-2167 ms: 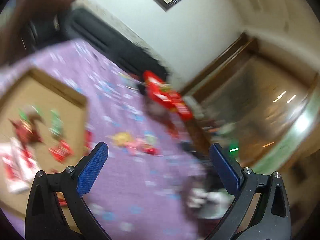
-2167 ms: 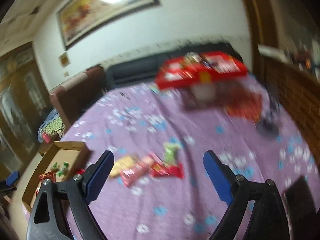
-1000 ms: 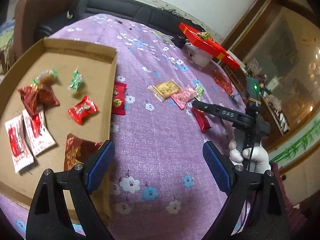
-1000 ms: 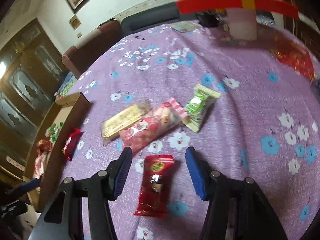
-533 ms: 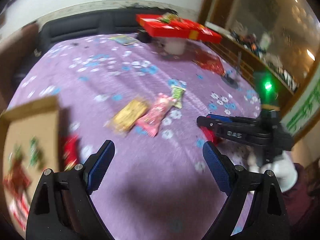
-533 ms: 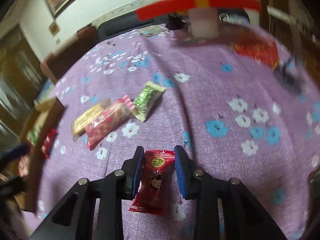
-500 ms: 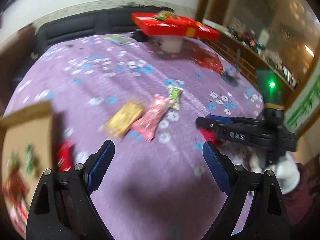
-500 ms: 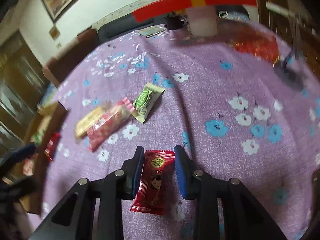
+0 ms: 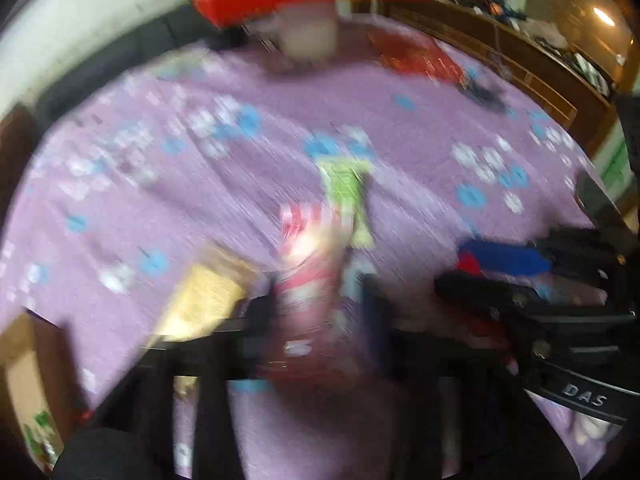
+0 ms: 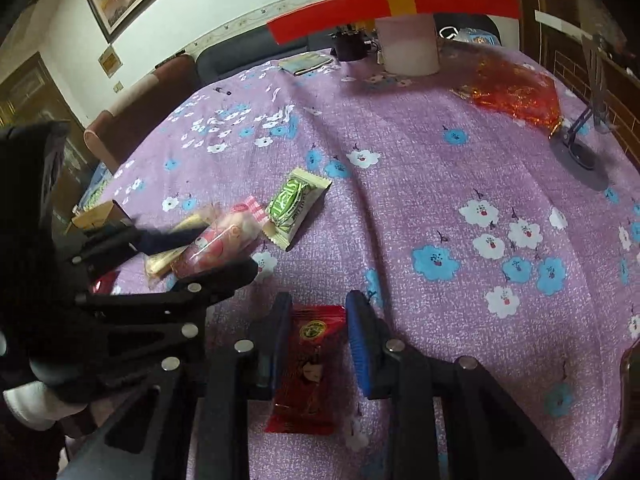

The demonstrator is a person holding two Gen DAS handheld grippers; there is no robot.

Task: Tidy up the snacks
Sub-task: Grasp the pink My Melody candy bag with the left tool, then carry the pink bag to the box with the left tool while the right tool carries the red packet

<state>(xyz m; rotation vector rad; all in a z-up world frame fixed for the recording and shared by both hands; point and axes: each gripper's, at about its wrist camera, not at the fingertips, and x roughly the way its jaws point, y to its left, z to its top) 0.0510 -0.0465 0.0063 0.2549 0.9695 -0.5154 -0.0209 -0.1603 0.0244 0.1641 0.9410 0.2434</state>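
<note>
Loose snacks lie on the purple flowered tablecloth (image 10: 420, 184). My right gripper (image 10: 319, 301) is shut on a dark red snack packet (image 10: 308, 360), its blue pads pressing both long sides. Left of it, my left gripper (image 10: 226, 250) is shut on a pink snack packet (image 10: 224, 236). In the blurred left wrist view the pink packet (image 9: 308, 248) sits between the left gripper's (image 9: 318, 302) fingers. A green packet (image 10: 294, 200) and a yellow packet (image 10: 190, 221) lie touching the pink one. The right gripper (image 9: 476, 276) shows at the right edge of the left view.
A cardboard box (image 9: 20, 360) with sorted snacks stands at the left table edge. Another red packet (image 10: 104, 280) lies beside it. At the back a red box (image 10: 392, 4) rests on a white container (image 10: 408, 48). A red foil bag (image 10: 516, 88) and a small stand (image 10: 580, 152) are at the right.
My left gripper swung from over the cardboard box to the loose snacks and closed on the pink packet. My right gripper closed on the dark red packet and stayed in place.
</note>
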